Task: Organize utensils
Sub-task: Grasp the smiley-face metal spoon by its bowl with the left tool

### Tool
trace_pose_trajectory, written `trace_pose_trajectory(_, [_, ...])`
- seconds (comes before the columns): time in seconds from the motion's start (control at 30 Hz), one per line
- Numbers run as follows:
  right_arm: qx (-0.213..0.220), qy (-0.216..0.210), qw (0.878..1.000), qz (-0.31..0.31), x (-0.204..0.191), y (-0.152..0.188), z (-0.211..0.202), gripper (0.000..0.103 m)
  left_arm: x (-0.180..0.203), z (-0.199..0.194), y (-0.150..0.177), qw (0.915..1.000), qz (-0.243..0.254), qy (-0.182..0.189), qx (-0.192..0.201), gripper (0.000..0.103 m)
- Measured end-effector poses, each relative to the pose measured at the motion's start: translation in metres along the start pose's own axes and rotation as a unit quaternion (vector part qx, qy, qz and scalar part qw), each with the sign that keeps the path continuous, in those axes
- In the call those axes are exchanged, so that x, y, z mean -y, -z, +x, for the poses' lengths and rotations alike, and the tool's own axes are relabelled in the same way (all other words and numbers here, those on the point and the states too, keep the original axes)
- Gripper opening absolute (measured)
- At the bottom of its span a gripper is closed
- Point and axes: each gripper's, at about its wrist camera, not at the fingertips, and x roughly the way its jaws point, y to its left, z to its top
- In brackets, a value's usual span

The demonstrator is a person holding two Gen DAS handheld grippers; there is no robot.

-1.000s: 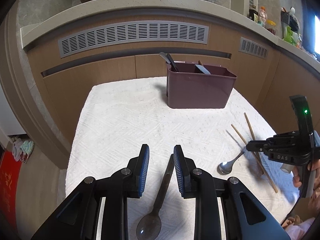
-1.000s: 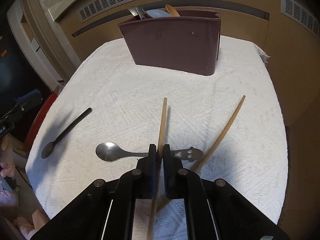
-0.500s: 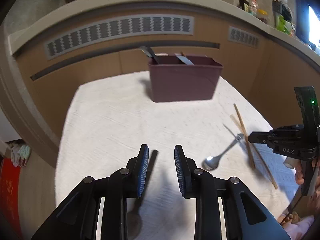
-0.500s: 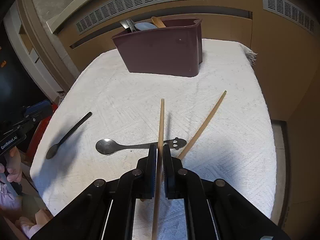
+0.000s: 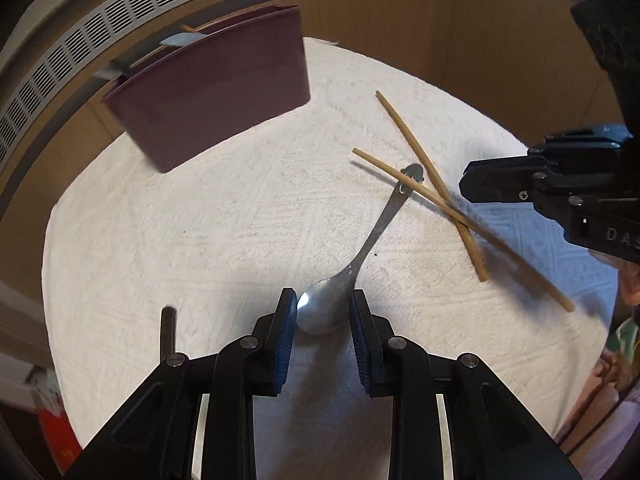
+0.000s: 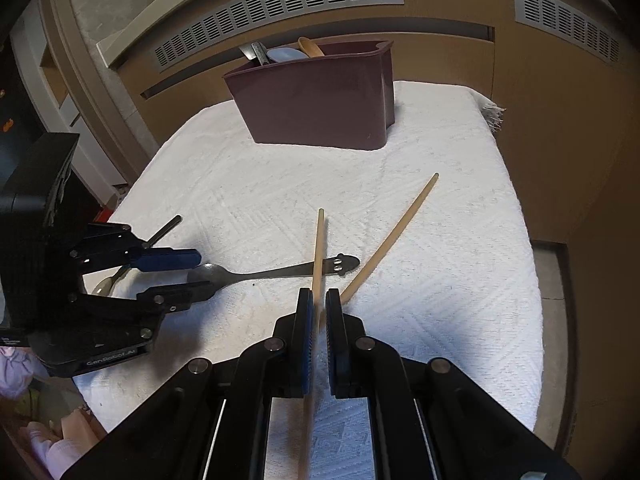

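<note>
A steel spoon (image 5: pixel 372 236) lies on the white cloth (image 5: pixel 200 240). My left gripper (image 5: pixel 322 312) points down at it, open, its blue pads (image 5: pixel 286 340) on either side of the spoon's bowl. In the right wrist view the left gripper (image 6: pixel 200 276) also straddles that bowl. My right gripper (image 6: pixel 318 308) is shut on a wooden chopstick (image 6: pixel 319 248), held slightly above the spoon's handle (image 6: pixel 280 270). A second chopstick (image 6: pixel 396 236) lies flat beside it. A black spoon (image 5: pixel 168 328) lies left of my left gripper. The maroon utensil holder (image 6: pixel 320 108) stands at the back.
The holder has several utensils standing in it (image 6: pixel 280 54). Wooden cabinet fronts with vent grilles (image 6: pixel 280 20) wrap round the table's far side. The cloth's fringed corner (image 6: pixel 494 114) hangs at the right edge. A person's hand and pink sleeve (image 6: pixel 48 440) show at the lower left.
My left gripper swung right from over the black spoon, rolled and sank around the steel spoon's bowl. My right gripper kept its grip on the chopstick and drifted slightly.
</note>
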Motion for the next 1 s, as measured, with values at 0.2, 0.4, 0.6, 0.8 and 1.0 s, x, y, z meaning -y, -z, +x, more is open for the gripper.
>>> trace_pose_trajectory(0.2, [0.000,0.012,1.000,-0.007,-0.001,0.000,0.002,0.006,0.001,0.007,-0.007,0.9997,0.019,0.014,0.004,0.030])
trace_pose_trajectory(0.4, [-0.011,-0.012,1.000,-0.008,0.002,0.002,0.001,0.020,-0.002,0.002,0.002,0.9973,-0.012,0.072,-0.010,0.030])
trace_pose_trajectory(0.6, [-0.029,0.001,0.999,-0.044,-0.014,-0.001,0.022,0.020,0.006,-0.018,0.026,0.9937,-0.023,0.109,-0.017,0.030])
trace_pose_trajectory(0.8, [-0.040,0.021,0.995,-0.091,-0.031,-0.009,0.045,0.020,-0.015,-0.032,0.030,0.9941,-0.063,0.088,-0.002,0.031])
trace_pose_trajectory(1.0, [-0.044,0.029,0.992,-0.112,-0.038,-0.007,0.039,0.005,-0.037,-0.033,0.034,0.9887,-0.123,0.084,-0.016,0.032])
